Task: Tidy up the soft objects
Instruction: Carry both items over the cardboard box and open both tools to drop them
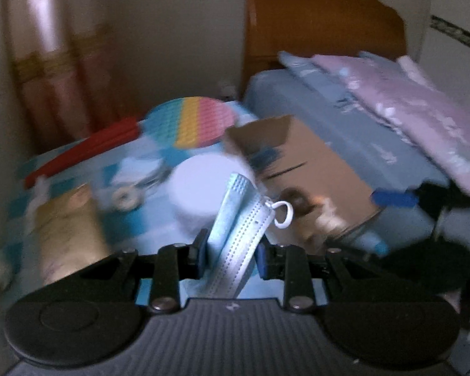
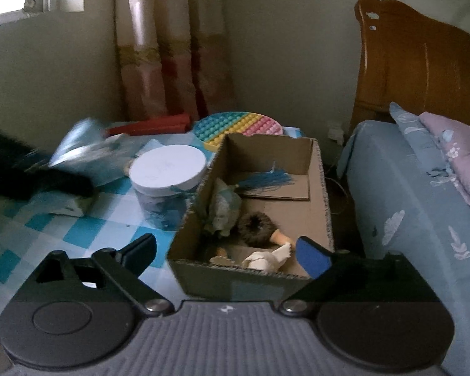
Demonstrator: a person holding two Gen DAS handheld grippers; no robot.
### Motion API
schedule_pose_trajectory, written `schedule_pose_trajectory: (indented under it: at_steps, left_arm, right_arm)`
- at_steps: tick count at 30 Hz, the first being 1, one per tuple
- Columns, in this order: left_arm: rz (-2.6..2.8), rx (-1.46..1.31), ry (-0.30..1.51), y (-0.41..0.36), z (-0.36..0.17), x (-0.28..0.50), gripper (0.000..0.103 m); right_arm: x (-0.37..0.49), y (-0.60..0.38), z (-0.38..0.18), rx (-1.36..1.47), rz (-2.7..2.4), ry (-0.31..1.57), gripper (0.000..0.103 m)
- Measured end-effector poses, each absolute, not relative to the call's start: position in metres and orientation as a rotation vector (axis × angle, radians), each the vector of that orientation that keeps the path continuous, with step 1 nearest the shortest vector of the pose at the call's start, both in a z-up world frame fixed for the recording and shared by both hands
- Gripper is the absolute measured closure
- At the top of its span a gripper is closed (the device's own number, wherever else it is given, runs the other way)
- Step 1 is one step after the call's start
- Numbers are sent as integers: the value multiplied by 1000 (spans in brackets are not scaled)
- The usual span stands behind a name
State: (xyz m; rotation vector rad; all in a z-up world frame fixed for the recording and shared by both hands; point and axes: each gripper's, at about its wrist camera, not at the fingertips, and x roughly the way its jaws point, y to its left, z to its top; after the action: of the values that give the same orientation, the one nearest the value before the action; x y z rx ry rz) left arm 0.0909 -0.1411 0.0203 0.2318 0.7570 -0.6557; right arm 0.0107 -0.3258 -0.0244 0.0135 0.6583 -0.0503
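Your left claw is nearly closed, its pads pinching a folded blue face mask that stands up between them, a white ear loop dangling off its right edge; the mask is off the desk and not yet in the box. Your right claw stands wide apart and holds nothing, poised over the near end of the cardboard box.

Inside the box you already have a white cloth piece, a dark fluffy ball, a pale green fabric item and a blue tassel, so part of the sorting looks done.

Left of the box stands a white-lidded jar; what it holds cannot be told. A pale blue packet lies further left. Behind, a rainbow bubble mat and a red bar remain out on the checked cloth.

Judgement: roughly midway; the mask goes in next, the rest awaits assessment
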Motion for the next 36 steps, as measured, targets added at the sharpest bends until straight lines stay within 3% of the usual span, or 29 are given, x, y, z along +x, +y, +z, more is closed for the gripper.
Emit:
schedule_pose_trajectory:
  at_steps: [15, 16, 17, 19, 20, 36]
  left_arm:
    - [-860, 247, 868, -282, 19, 156, 72]
    - [-855, 249, 870, -288, 18, 160, 67]
    - [-847, 244, 878, -293, 16, 165, 45]
    - [-835, 206, 888, -302, 11, 175, 13]
    - [-836, 192, 886, -304, 10, 178, 11]
    - [-748, 164, 808, -237, 34, 151, 8]
  right_arm:
    - [0, -322, -27, 16, 2, 640, 4]
    - [-1, -323, -27, 16, 3, 641, 4]
    - [-1, -323, -26, 14, 0, 640, 4]
    - [-1, -323, -26, 13, -5, 641, 4]
    - [-1, -323, -25, 15, -4, 639, 4]
    - [-11, -296, -13, -12, 12, 629, 0]
